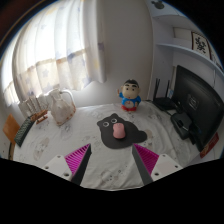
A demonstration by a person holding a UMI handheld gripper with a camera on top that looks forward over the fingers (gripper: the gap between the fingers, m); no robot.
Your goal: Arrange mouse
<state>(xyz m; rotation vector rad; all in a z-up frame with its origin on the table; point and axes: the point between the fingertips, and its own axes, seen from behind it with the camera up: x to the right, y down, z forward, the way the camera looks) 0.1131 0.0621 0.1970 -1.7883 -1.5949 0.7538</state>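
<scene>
A small pink mouse (117,129) lies on a dark cat-shaped mouse mat (120,131) on the white patterned table (60,150). My gripper (112,162) stands open, its two magenta pads (78,160) spread wide with only bare tablecloth between them. The mouse and mat lie just beyond the fingertips, a little right of centre, and the fingers touch neither.
A cartoon figure doll (130,97) stands behind the mat. A white jug-like object (62,105) sits at the left, with small items (22,128) near the table's left edge. A black monitor (196,100) and dark gear (183,124) stand at the right. Curtains (60,50) hang behind.
</scene>
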